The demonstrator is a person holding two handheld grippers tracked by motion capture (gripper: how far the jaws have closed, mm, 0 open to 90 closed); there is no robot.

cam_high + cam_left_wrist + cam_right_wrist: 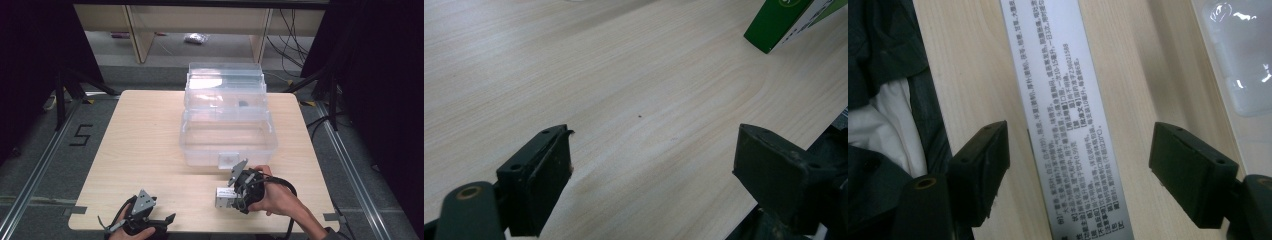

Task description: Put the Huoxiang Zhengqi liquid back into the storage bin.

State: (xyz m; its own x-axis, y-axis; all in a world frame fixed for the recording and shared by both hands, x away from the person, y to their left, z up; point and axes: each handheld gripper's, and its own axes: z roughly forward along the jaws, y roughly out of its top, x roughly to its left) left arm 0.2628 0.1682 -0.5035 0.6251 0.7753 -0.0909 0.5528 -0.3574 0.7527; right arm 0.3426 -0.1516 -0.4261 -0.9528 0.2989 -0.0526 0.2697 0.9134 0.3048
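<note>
While straddled for pickup: small printed carton, flat on table just in front of clear storage box, between unclenched right gripper, pads not touching. Left gripper idle, spread wide, holding nothing.

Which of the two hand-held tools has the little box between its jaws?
The right tool: its open jaws straddle the small printed box. The left tool has only bare table between its jaws.
</note>
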